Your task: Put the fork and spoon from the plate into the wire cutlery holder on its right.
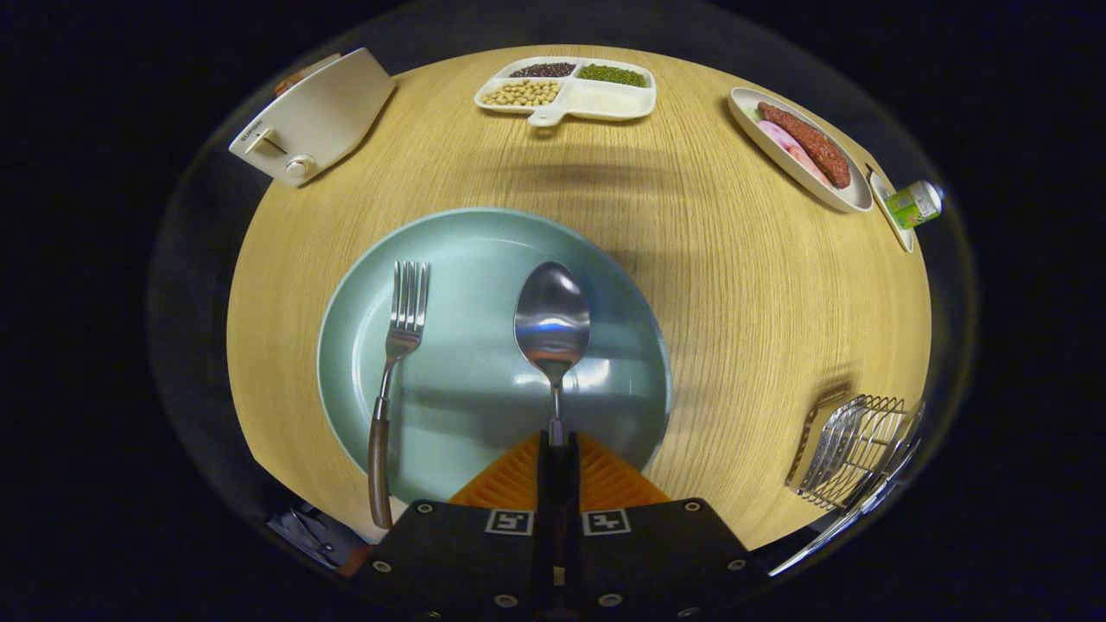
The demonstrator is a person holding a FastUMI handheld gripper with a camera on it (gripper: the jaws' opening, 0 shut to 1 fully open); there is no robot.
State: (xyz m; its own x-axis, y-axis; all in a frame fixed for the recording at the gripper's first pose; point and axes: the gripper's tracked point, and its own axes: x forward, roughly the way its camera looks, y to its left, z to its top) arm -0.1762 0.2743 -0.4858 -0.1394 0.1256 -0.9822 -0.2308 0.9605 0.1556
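Observation:
A pale blue-green plate (467, 259) lies on the wooden table just ahead of my gripper (557, 449). My two orange fingers (518, 475) are closed on the handle of a steel spoon (552, 320), whose bowl points away from me over the plate. A fork (397, 345) with a dark wooden handle lies on the plate to the left of the spoon, tines pointing away, handle end over the near rim. The wire cutlery holder (851, 449) stands on the table to the right of the plate, near the table's edge.
A white toaster (315, 117) sits at the far left. A divided white dish of beans (566, 86) stands at the far middle. A white plate with sausage (799, 147) and a small green carton (914, 203) lie at the far right. Bare table separates plate and holder.

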